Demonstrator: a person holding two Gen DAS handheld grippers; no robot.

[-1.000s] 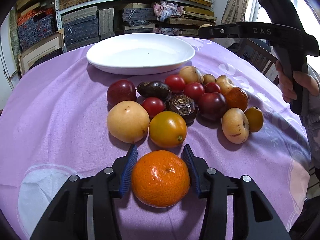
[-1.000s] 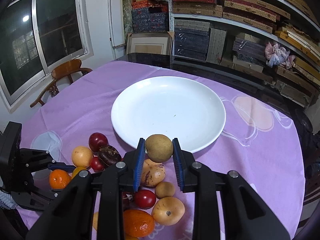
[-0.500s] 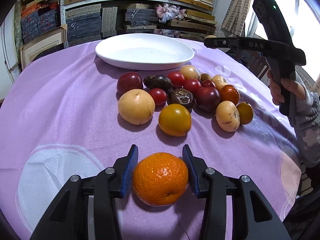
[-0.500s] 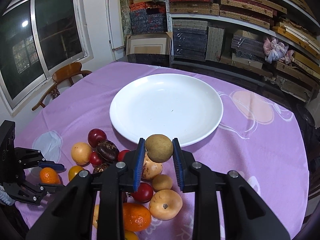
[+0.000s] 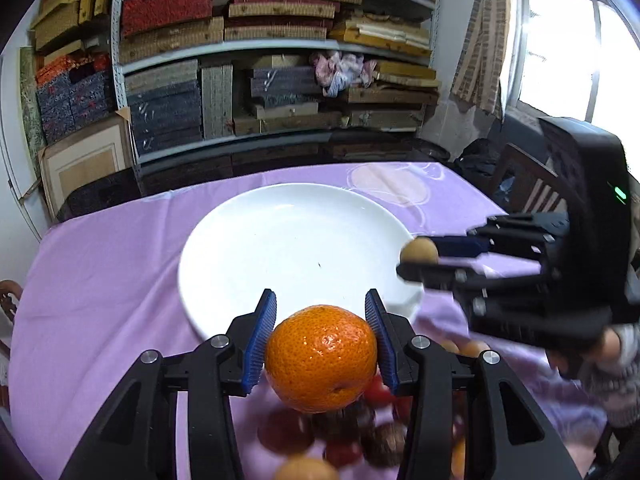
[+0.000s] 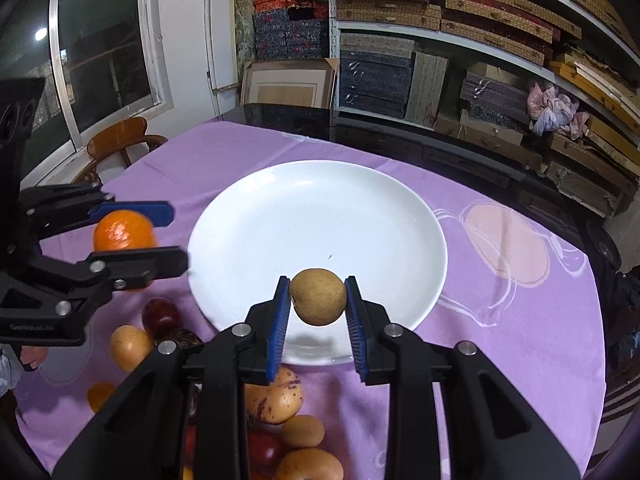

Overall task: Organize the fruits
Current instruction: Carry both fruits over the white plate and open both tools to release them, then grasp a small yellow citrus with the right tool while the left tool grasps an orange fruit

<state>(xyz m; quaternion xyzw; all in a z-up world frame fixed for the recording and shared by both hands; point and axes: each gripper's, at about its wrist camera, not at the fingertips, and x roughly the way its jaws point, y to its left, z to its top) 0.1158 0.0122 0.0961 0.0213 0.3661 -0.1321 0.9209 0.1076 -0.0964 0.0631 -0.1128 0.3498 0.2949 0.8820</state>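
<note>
My left gripper (image 5: 321, 312) is shut on an orange mandarin (image 5: 321, 358) and holds it in the air just short of the near rim of the white plate (image 5: 240, 256). My right gripper (image 6: 318, 292) is shut on a small brown round fruit (image 6: 318, 297) and holds it above the near part of the plate (image 6: 360, 208). In the right wrist view the left gripper (image 6: 176, 236) with the mandarin (image 6: 122, 232) is at the plate's left rim. In the left wrist view the right gripper (image 5: 404, 258) with the brown fruit (image 5: 419, 251) is at the plate's right rim.
A heap of red, yellow and dark fruits (image 6: 276, 400) lies on the purple tablecloth (image 6: 500, 320) below both grippers, near the plate's front edge. Shelves of boxes (image 6: 440, 40) stand behind the table. A wooden chair (image 6: 120, 144) is at the far left.
Both grippers rose and moved toward the plate with their fruits. The left one lifted the mandarin off the cloth, over the fruit heap; the right one now hangs over the plate's near part.
</note>
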